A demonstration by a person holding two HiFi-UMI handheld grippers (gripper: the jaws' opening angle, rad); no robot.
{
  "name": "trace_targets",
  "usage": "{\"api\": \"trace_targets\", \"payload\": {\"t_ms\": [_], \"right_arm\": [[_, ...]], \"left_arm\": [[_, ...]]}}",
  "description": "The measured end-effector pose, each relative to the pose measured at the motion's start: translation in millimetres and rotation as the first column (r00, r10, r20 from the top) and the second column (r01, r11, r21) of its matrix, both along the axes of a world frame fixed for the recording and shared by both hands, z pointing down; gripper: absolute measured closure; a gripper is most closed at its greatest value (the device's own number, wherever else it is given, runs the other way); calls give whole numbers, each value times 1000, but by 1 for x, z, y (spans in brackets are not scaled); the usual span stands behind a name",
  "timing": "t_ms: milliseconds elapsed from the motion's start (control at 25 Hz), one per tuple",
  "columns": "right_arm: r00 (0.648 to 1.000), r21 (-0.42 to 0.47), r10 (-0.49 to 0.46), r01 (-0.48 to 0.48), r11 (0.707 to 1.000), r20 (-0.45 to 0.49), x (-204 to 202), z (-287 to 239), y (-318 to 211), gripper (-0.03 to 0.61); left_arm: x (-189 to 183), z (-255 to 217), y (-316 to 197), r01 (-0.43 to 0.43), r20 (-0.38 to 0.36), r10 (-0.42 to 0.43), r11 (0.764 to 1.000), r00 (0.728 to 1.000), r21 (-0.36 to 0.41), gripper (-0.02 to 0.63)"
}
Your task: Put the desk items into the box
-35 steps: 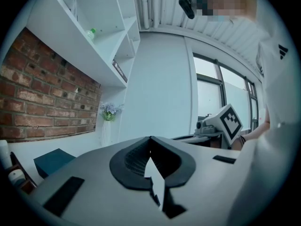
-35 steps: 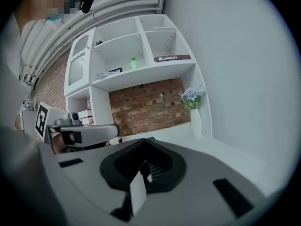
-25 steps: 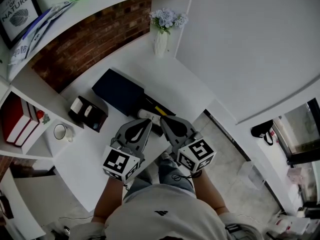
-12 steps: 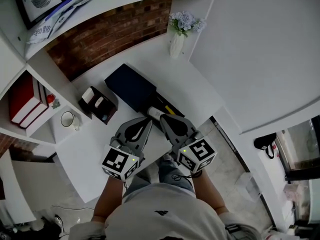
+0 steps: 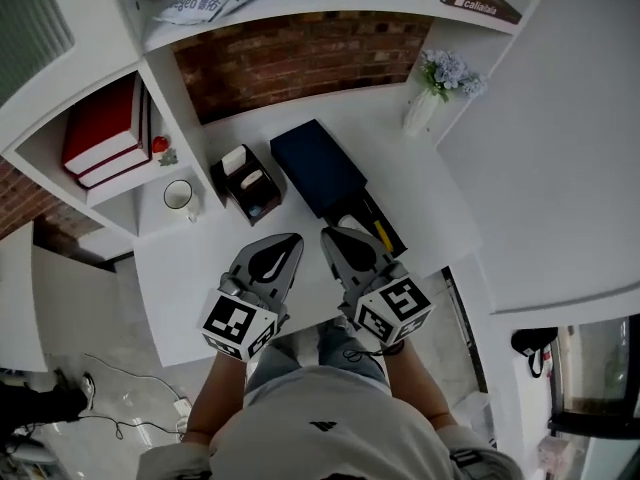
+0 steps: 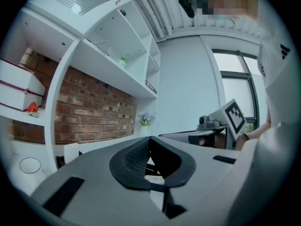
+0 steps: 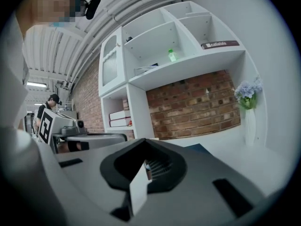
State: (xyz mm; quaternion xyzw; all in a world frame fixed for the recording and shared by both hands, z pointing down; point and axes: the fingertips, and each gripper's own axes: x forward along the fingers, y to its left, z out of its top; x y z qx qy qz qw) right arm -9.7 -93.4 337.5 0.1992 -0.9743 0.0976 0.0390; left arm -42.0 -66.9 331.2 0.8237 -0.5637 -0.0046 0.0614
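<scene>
A dark blue box [image 5: 314,165] lies on the white desk [image 5: 200,268]. Its open black part [image 5: 372,230] holds a yellow pen [image 5: 383,236] and a white item [image 5: 350,222]. A black organiser [image 5: 247,181] with white items stands left of the box. My left gripper [image 5: 293,238] and right gripper [image 5: 328,234] hover side by side over the desk's near part, just short of the box. Both are shut with nothing in them. In the left gripper view the left gripper [image 6: 149,140] has its jaws closed; in the right gripper view the right gripper [image 7: 143,142] also has its jaws closed.
A white mug [image 5: 180,196] sits at the desk's left by the shelf unit. Red books [image 5: 105,133] lie in a shelf compartment. A white vase of pale flowers [image 5: 432,93] stands at the back right before the brick wall [image 5: 300,58]. The desk's right edge drops to the floor.
The head view has swung, so the desk and shelves now sit more squarely ahead. Both grippers remain shut and side by side, their tips now short of the box's open part.
</scene>
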Motion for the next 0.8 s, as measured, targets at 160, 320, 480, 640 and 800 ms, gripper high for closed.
{"api": "trace_targets", "payload": {"t_ms": [160,320,480,640,800], "right_arm": [[994,-9,-108,108,994,-1,-32,1,17,569],[977,-19,-213,213,977,-1,-64,4,36,569],[952,-27,-305,304,952,-3,-90,6,55,569],[927,-32,-374,374,927,-10,-110,9,70,569],[904,-31,-427,426,904,-19,-123,12,80,569]], "left_arm": [[-30,1,21,109,-3,-109,994,994,-4,603],[-57,5,45,213,-9,-213,977,977,-26,603],[-79,8,67,304,-13,-304,952,952,-36,603],[-98,7,82,377,-18,-378,926,926,-18,603],[-109,8,92,430,-24,-431,903,902,-13,603]]}}
